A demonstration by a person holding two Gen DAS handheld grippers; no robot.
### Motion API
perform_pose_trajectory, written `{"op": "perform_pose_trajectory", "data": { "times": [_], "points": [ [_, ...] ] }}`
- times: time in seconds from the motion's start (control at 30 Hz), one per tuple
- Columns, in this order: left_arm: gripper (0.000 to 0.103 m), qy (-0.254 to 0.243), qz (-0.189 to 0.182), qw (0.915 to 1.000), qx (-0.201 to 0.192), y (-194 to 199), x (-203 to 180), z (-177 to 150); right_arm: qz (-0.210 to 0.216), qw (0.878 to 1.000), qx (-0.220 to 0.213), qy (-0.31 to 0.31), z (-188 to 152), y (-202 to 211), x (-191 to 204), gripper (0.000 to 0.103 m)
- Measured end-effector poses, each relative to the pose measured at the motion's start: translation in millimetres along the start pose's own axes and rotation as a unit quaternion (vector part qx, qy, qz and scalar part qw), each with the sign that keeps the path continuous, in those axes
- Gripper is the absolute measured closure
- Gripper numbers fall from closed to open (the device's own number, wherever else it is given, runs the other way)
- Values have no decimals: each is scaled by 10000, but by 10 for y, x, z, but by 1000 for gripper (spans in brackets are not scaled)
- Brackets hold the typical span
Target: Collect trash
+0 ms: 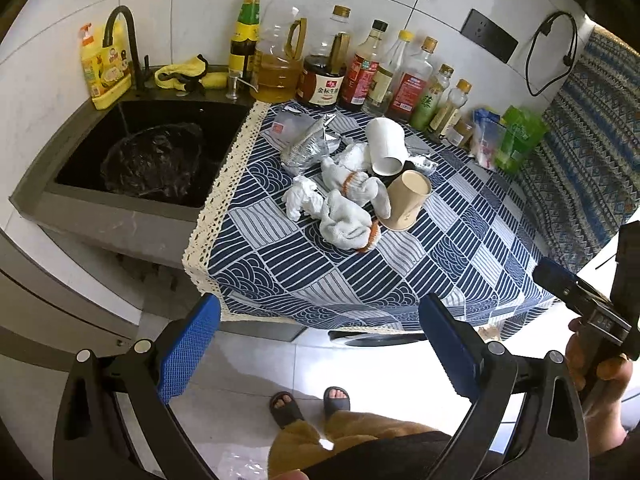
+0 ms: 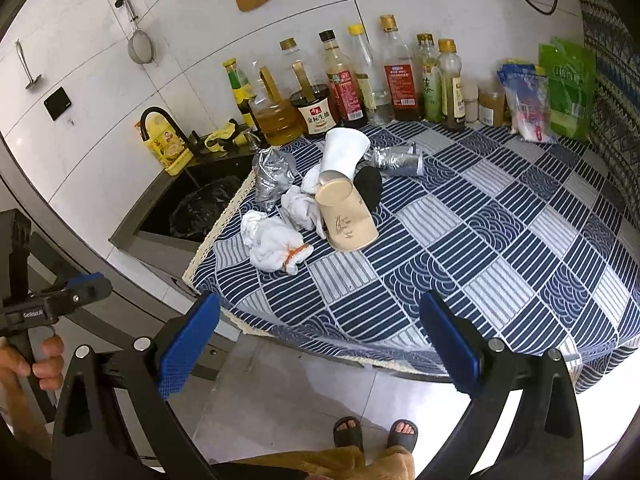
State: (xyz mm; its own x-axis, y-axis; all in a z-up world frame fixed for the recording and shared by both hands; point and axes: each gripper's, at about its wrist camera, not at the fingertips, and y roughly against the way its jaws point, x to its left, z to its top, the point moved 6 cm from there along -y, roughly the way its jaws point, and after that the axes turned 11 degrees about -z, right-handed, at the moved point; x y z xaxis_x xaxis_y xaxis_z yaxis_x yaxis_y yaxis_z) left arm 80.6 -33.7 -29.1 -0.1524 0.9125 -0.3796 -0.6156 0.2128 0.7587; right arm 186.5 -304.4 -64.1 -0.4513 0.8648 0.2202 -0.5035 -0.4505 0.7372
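My left gripper (image 1: 320,344) and right gripper (image 2: 320,344) hang at the bottom of their frames with blue pads spread wide, gripping nothing. Past them, mid-frame on the blue patterned cloth (image 2: 500,240), the trash lies heaped: a tan paper cup (image 2: 348,216) on its side, white gloves (image 1: 348,216), a white cup (image 1: 386,144) and crumpled silver wrappers (image 1: 306,148). Upper left, a black bag (image 1: 154,160) sits in the sink (image 1: 36,196).

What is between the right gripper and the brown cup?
Only bare blue patterned cloth. In the right wrist view, nothing lies between the open right gripper and the tipped brown cup; the white gloves lie off to its left.
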Motion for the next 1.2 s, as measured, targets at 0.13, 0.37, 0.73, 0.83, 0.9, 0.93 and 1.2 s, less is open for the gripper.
{"op": "perform_pose_trajectory", "data": {
  "times": [0.13, 0.37, 0.73, 0.83, 0.9, 0.93, 1.2],
  "points": [
    [7, -66, -79, 9999, 25, -88, 99, -35, -98, 9999, -31, 129, -18, -117, 88, 4],
    [7, 82, -286, 9990, 325, -354, 268, -41, -163, 9997, 186, 34, -45, -273, 110, 4],
    [7, 1099, -769, 9895, 539, -834, 436, 45, 32, 9972, 699, 259, 403, -1067, 159, 9],
    [7, 1304, -705, 9858, 789, -1091, 503, 11, -87, 9958, 835, 357, 530, -1345, 103, 9],
    [7, 1456, -697, 9827, 909, -1216, 522, -4, -61, 9938, 1022, 433, 589, -1516, 109, 9],
    [7, 1580, -742, 9802, 938, -1285, 529, -8, -103, 9932, 1027, 537, 624, -1582, 119, 9],
    [7, 1890, -736, 9747, 936, -1605, 502, 142, -263, 9864, 1513, 593, 756, -2166, 74, 29]
  ]
}}
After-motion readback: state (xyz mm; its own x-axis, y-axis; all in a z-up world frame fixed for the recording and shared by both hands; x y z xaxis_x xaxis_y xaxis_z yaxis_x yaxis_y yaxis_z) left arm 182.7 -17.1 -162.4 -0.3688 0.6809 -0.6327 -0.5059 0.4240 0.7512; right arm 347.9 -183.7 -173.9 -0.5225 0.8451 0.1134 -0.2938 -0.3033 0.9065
